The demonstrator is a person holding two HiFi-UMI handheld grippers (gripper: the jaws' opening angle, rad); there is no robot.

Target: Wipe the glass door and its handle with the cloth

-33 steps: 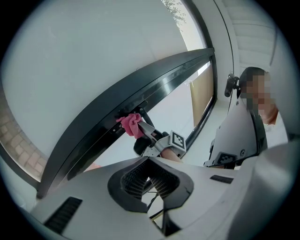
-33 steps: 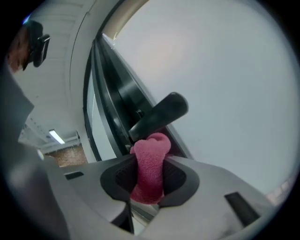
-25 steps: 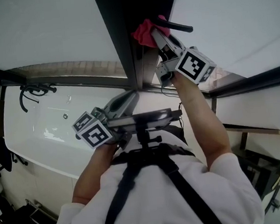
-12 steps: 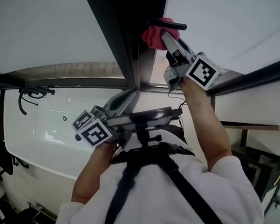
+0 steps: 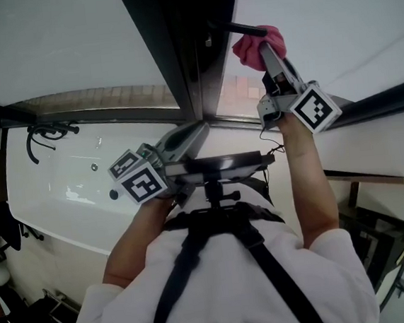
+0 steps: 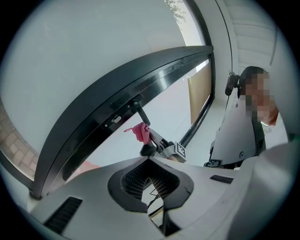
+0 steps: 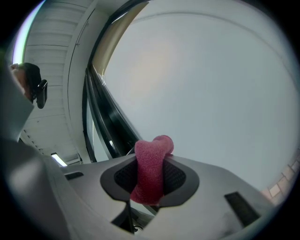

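Note:
A pink cloth (image 5: 256, 45) is bunched between the jaws of my right gripper (image 5: 268, 53), which is raised to the glass door. The cloth presses at the right end of the black bar handle (image 5: 235, 27), beside the dark door frame (image 5: 178, 60). In the right gripper view the cloth (image 7: 151, 168) fills the jaws of the right gripper (image 7: 151, 165) in front of pale glass (image 7: 211, 84). My left gripper (image 5: 189, 138) hangs low near my chest, shut and holding nothing. The left gripper view shows the cloth (image 6: 139, 132) under the handle (image 6: 139, 111).
A white tub (image 5: 56, 199) with a black tap fitting (image 5: 46, 131) lies at the left. A dark rail (image 5: 382, 108) runs along the right below the glass pane (image 5: 330, 17). Black racks (image 5: 381, 246) stand at the lower right.
My right gripper has carried the cloth to the right, from the door frame along the handle to its far end. The left gripper has hardly moved.

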